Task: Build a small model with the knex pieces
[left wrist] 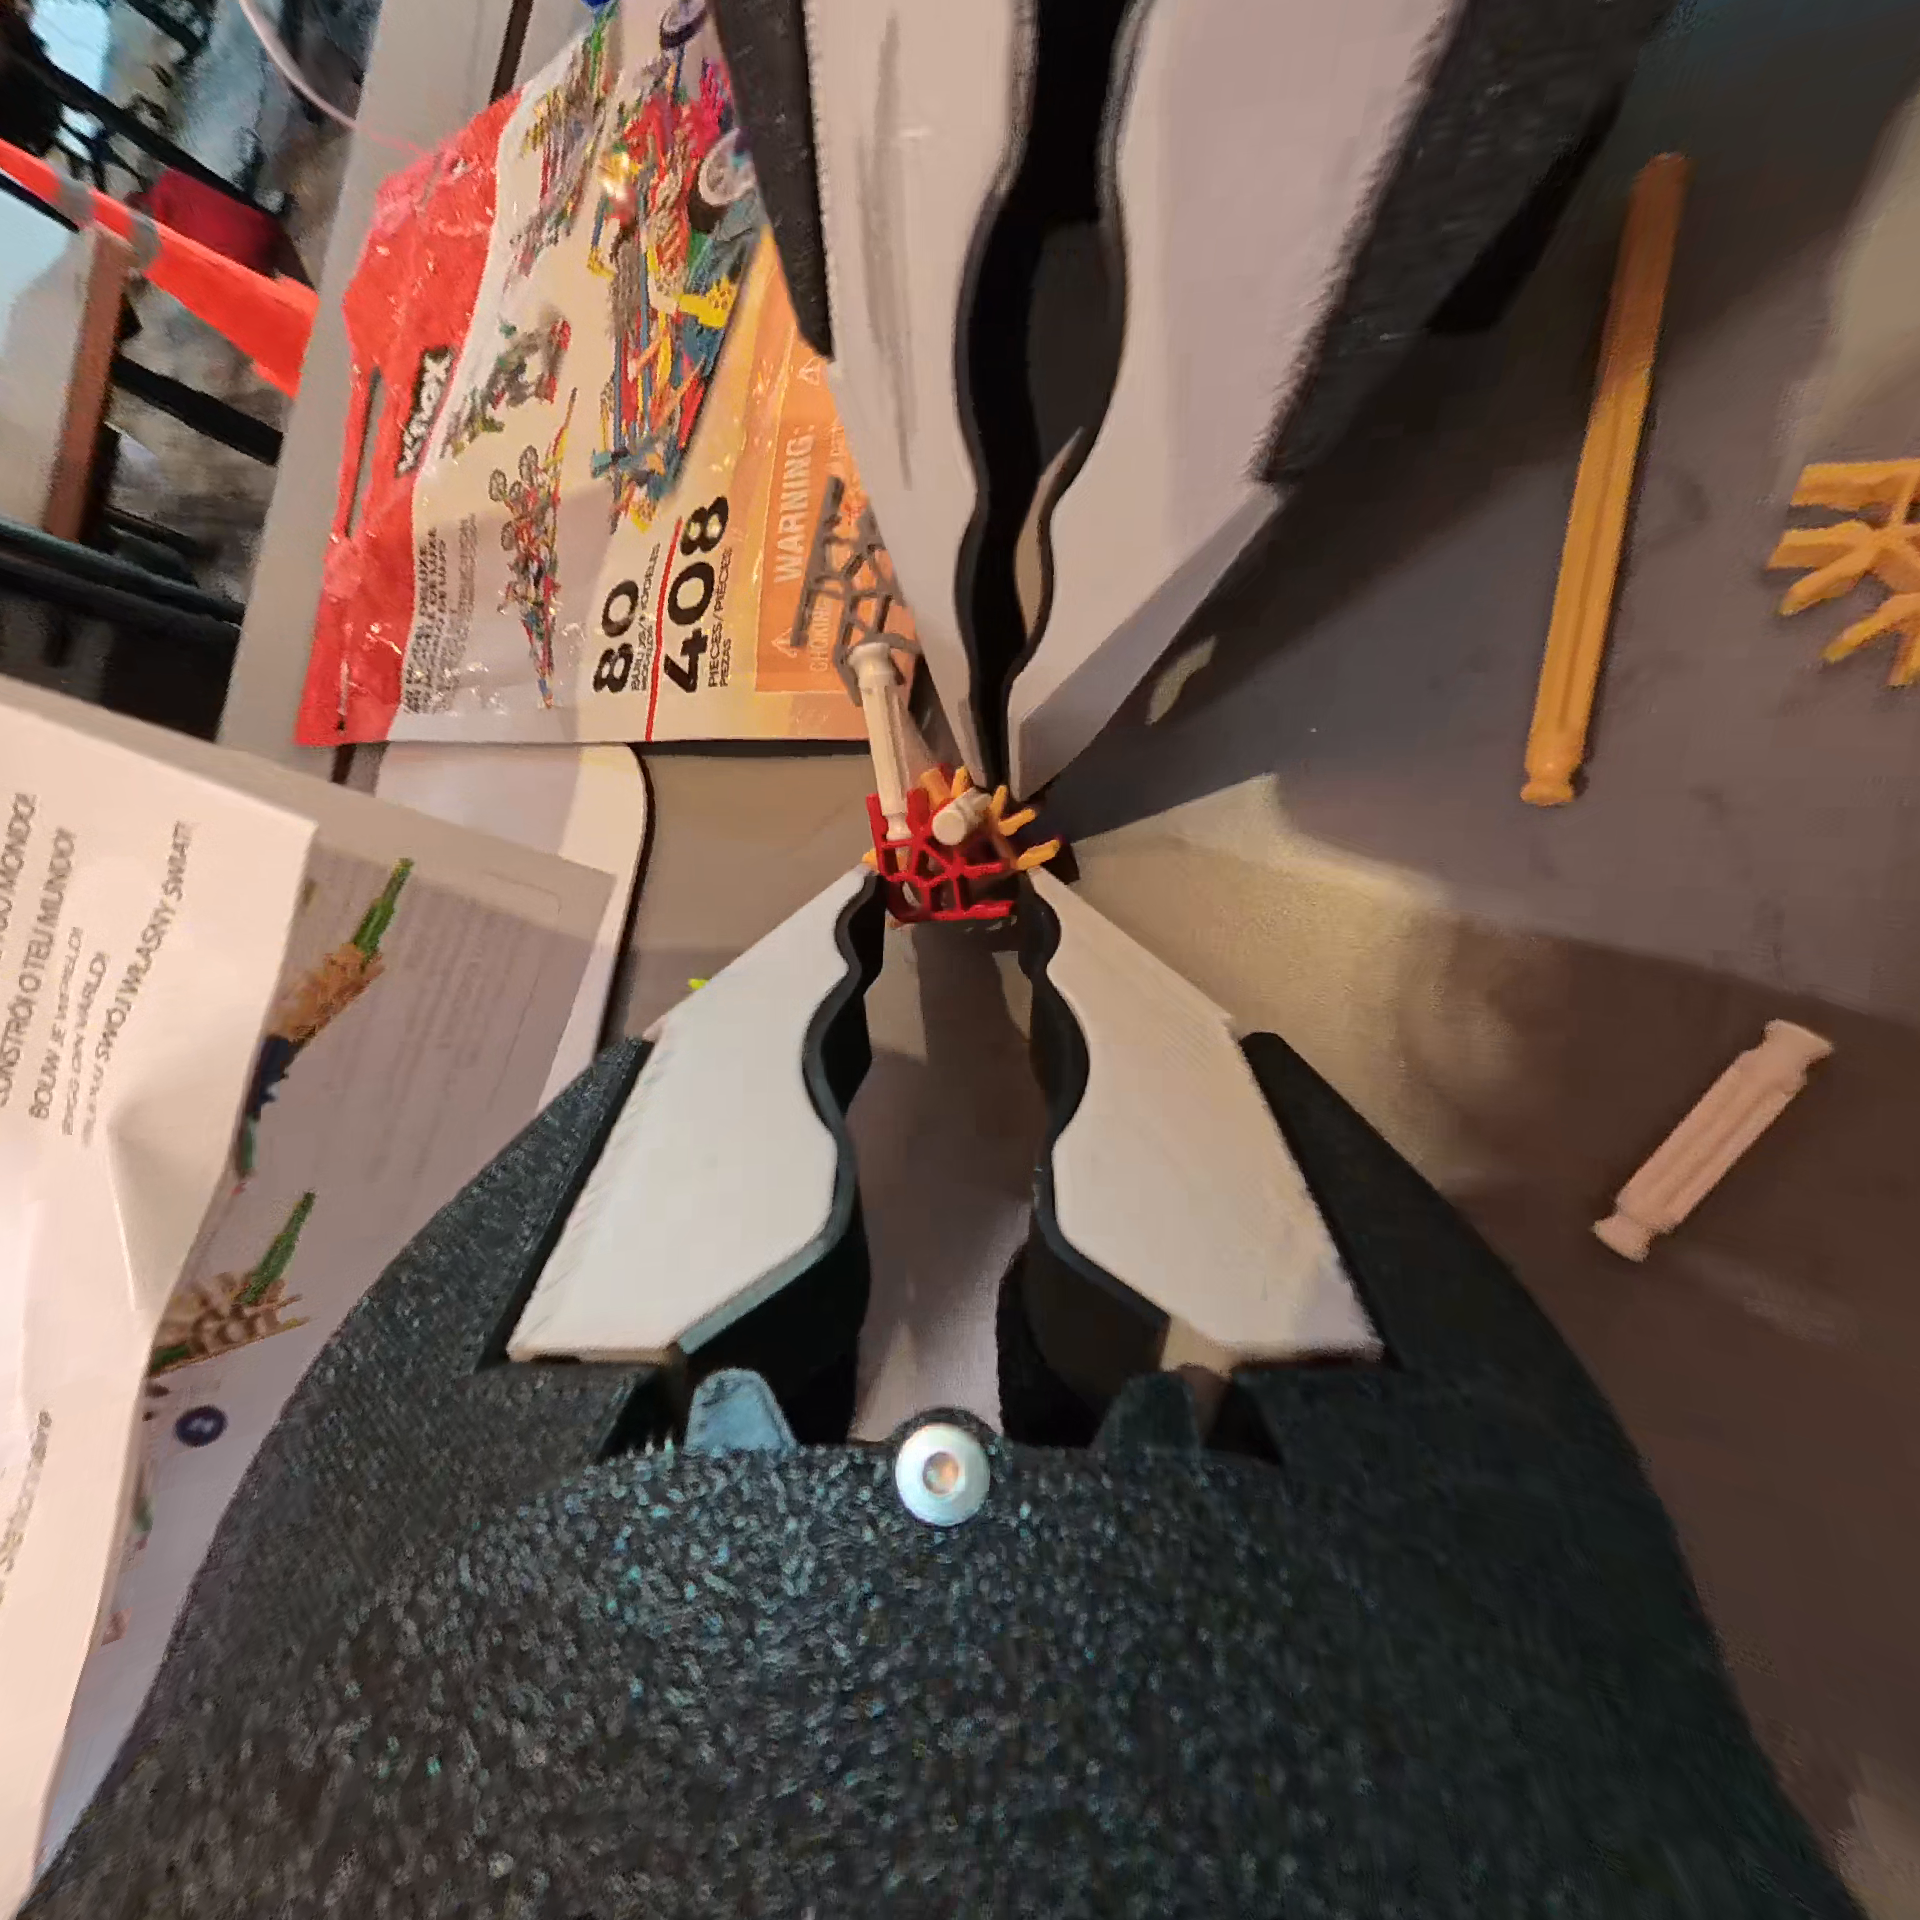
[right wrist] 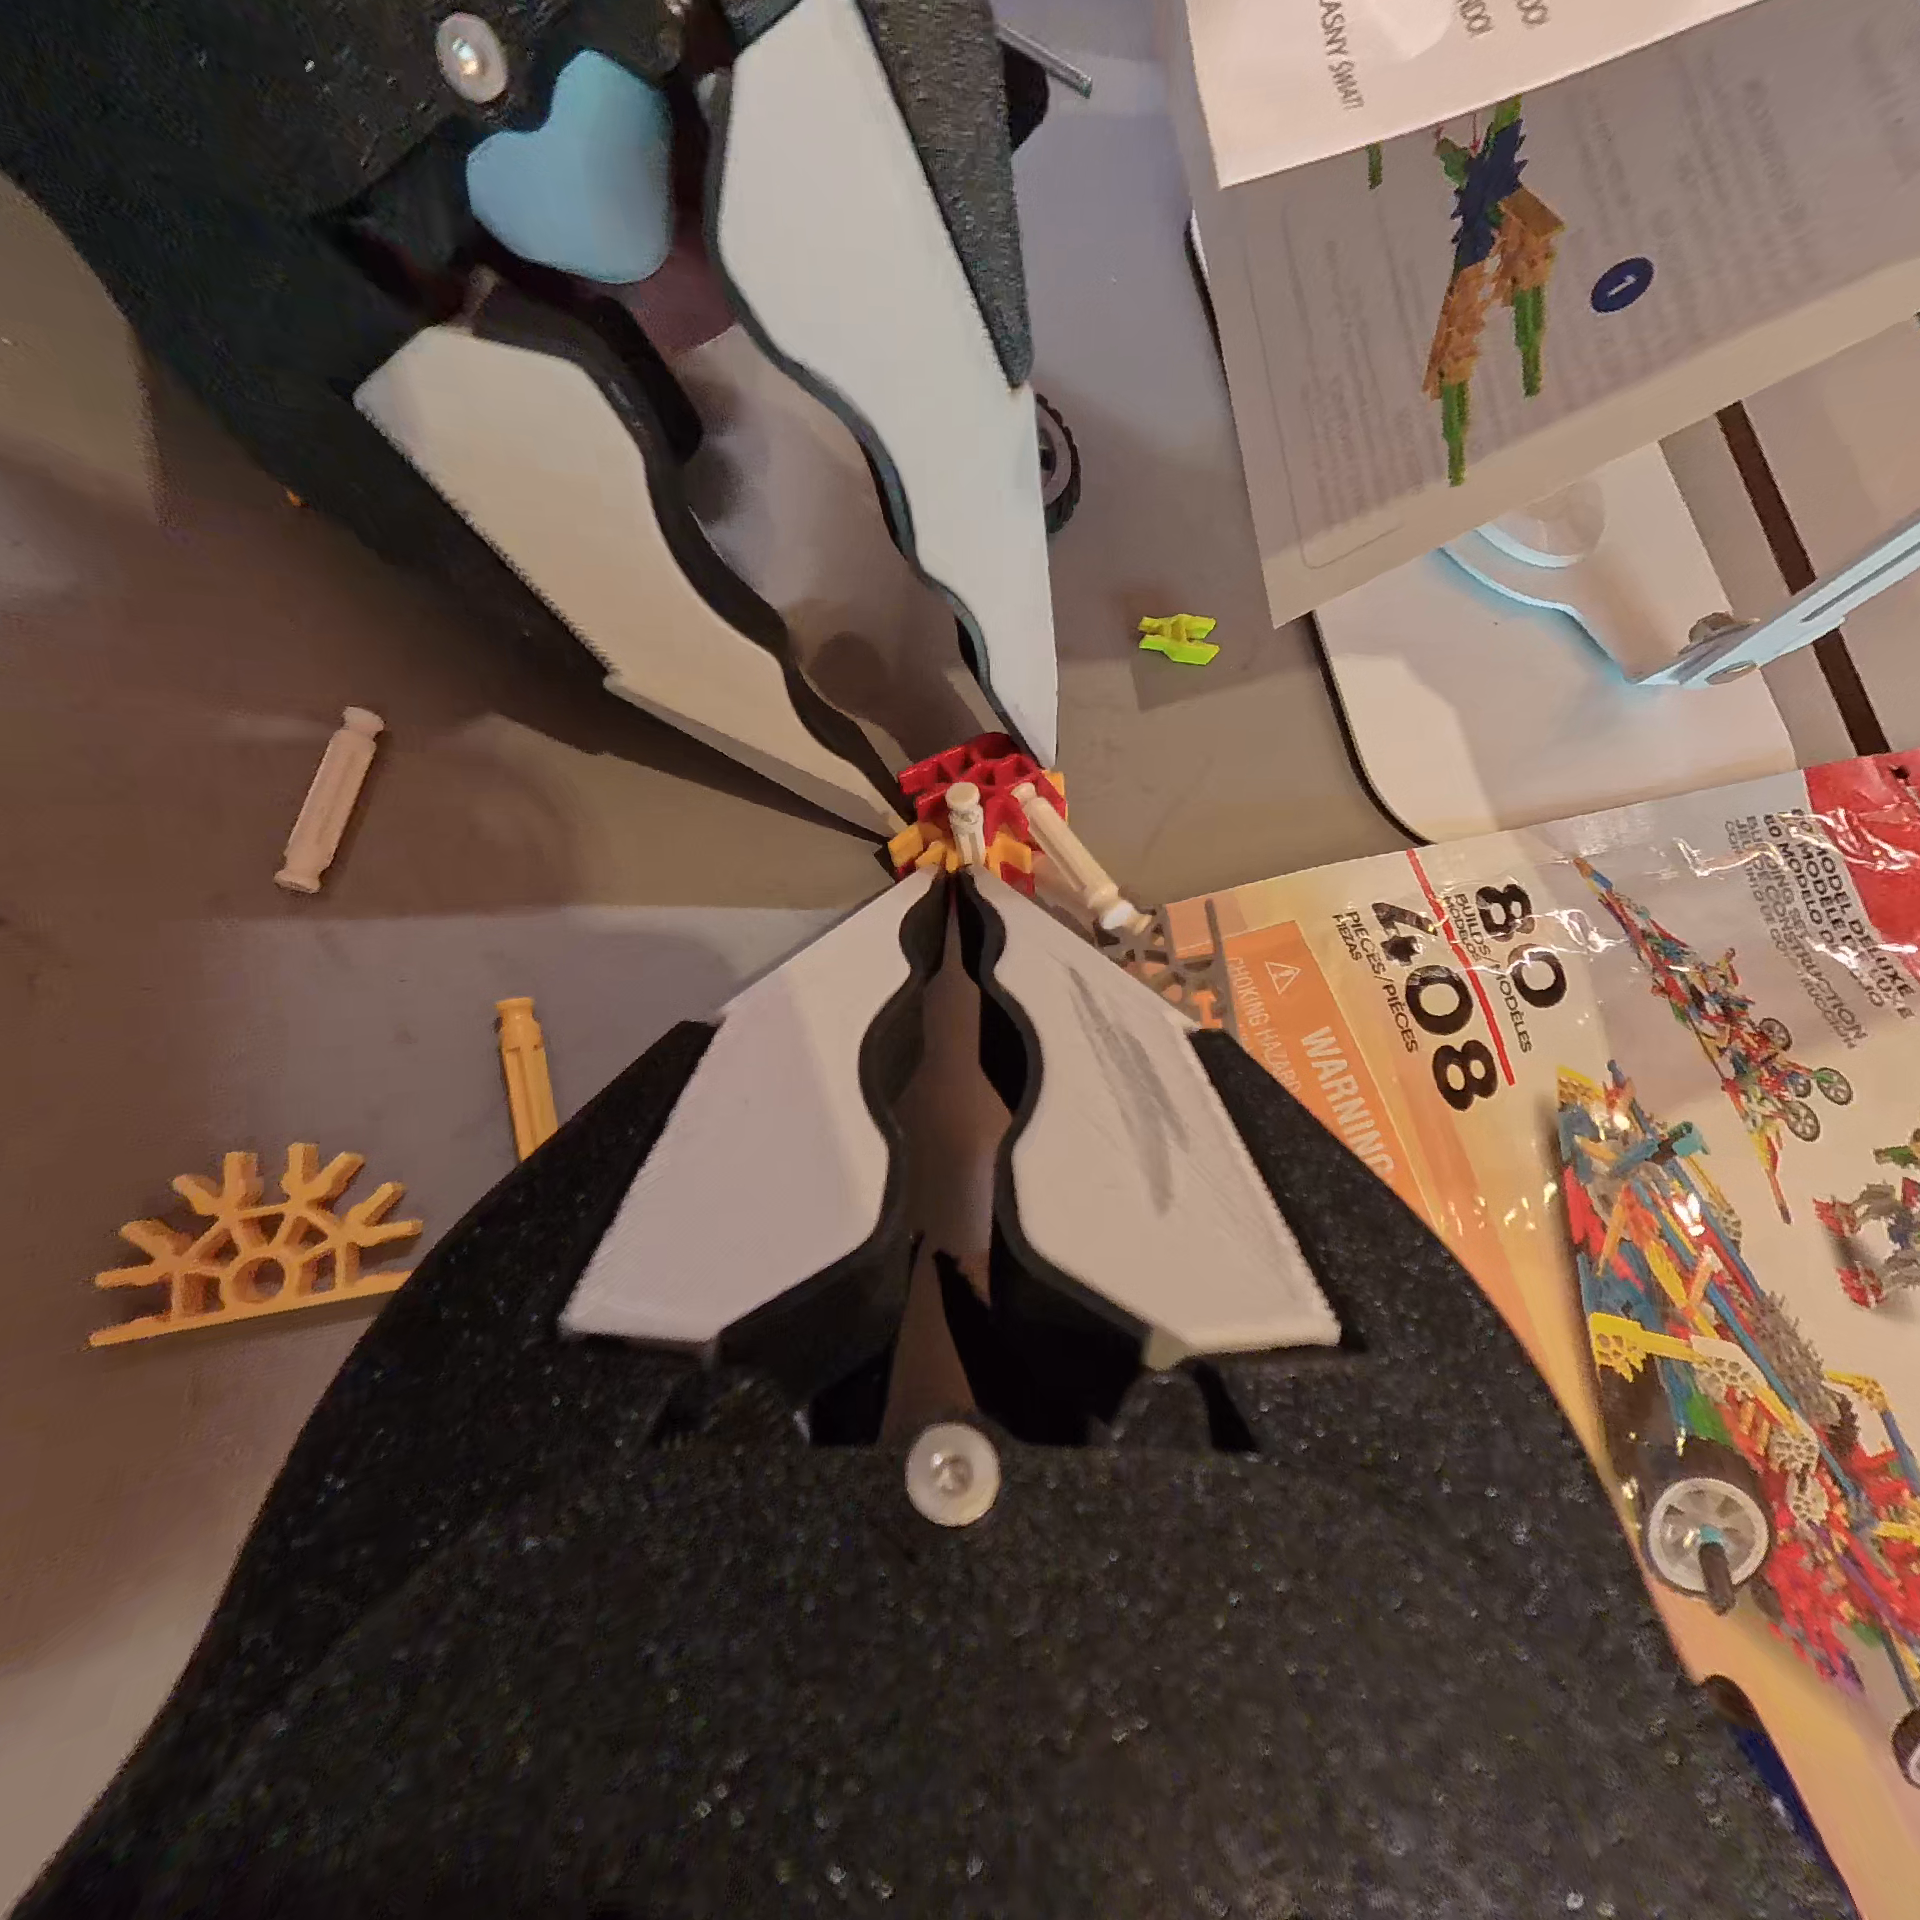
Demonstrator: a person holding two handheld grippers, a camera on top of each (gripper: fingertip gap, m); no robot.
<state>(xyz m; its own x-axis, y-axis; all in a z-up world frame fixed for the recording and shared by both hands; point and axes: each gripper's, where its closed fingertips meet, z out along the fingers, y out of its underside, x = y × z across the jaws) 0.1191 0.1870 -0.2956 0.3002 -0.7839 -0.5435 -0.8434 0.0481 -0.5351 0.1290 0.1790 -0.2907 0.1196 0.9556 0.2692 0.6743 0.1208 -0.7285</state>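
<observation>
On the grey counter, between the toy bag and loose rods, both grippers meet. Left gripper fingers pinch the red connector; right gripper fingers pinch the yellow connector. Steady, aligned pressure seems best.

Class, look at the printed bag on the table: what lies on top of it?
A grey connector lies on the bag at its edge, with a white rod plugged in. The right tool covers part of that connector, so its full shape is hidden.
</observation>
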